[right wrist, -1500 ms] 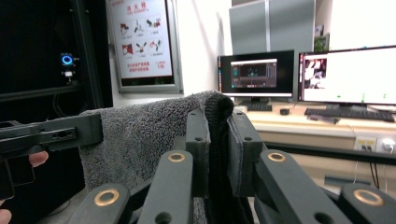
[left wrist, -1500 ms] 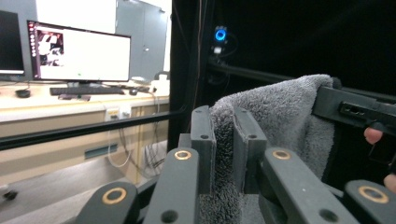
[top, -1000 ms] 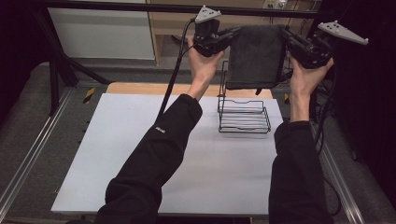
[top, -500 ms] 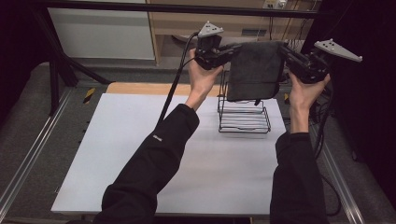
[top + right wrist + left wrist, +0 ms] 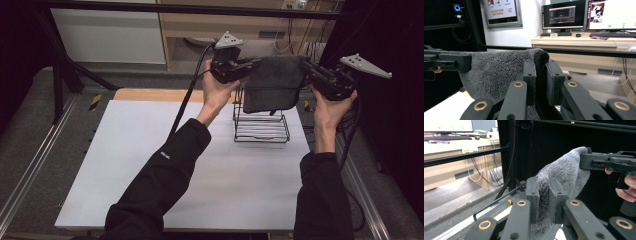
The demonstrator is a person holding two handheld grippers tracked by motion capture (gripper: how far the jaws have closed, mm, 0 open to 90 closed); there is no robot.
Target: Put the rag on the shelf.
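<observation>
Two hand-held grippers carry the work here: your left hand-held gripper (image 5: 248,64) and your right hand-held gripper (image 5: 308,67) are each clamped on an upper corner of the dark grey terry towel (image 5: 272,82), which hangs stretched between them in the air, directly above the black wire rack (image 5: 261,125).

In the left gripper view the jaws are pressed together on a thick fold of the towel (image 5: 560,173); in the right gripper view the jaws pinch the towel's (image 5: 496,72) rolled hem just as firmly.

The step in hand looks like draping the towel over the wire rack. To do it well:

- Keep both top corners level, so the upper edge stays taut and parallel to the rack's upright back frame.
- Bring the towel down so its lower edge clears the top rail of the rack; it now hangs just in front of that frame and could snag there.
- Release only once the cloth bears on the rail, and part both pairs of jaws together, or one side may slide off.

The wire rack stands at the far right of the white surface (image 5: 150,165), and its flat base holds nothing.
</observation>
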